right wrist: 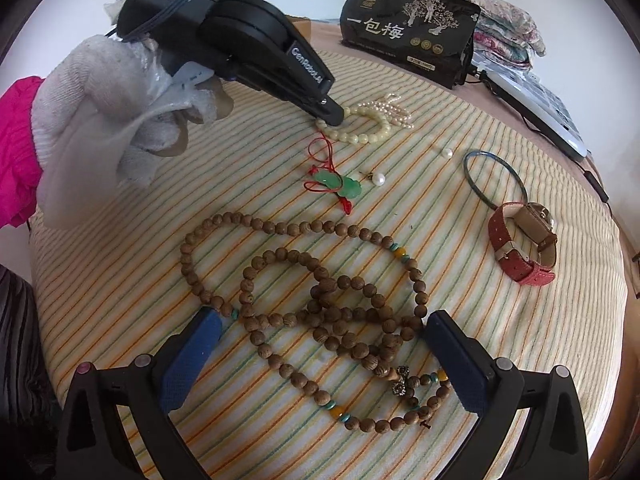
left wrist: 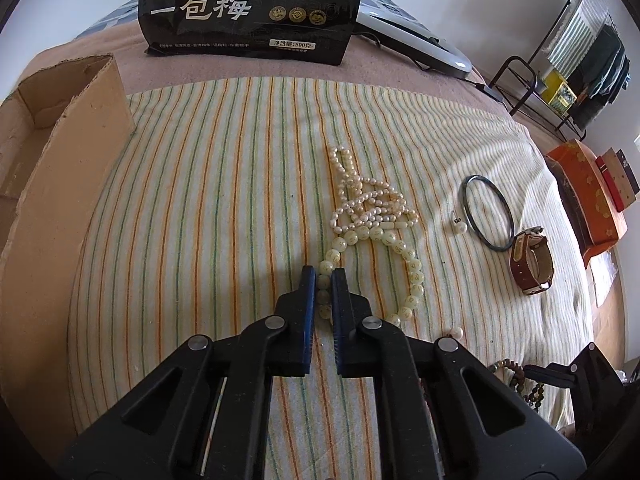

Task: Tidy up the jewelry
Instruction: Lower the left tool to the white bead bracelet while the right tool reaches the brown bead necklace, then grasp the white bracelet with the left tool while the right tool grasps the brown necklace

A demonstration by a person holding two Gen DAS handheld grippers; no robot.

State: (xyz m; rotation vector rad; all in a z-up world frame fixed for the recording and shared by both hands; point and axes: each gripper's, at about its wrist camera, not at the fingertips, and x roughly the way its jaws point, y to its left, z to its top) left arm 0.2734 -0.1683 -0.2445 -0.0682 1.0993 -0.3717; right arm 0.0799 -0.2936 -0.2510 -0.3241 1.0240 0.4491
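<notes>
My left gripper (left wrist: 323, 276) is shut on the cream bead bracelet (left wrist: 404, 252), pinching its near-left beads on the striped towel (left wrist: 200, 208). A pearl strand (left wrist: 360, 196) lies tangled against the bracelet's far side. In the right wrist view the left gripper (right wrist: 334, 118) shows at the bracelet (right wrist: 360, 136). My right gripper (right wrist: 324, 344) is open, its fingers either side of a long brown wooden bead necklace (right wrist: 320, 288). A green jade pendant on red cord (right wrist: 336, 184), two loose pearls (right wrist: 378, 179), a dark bangle (right wrist: 492, 176) and a red-strap watch (right wrist: 524, 240) lie on the towel.
An open cardboard box (left wrist: 60, 128) stands at the left of the towel. A black snack bag (left wrist: 252, 8) stands at the back, with a white device (left wrist: 416, 40) and cable beside it. An orange box (left wrist: 584, 196) sits at the right edge.
</notes>
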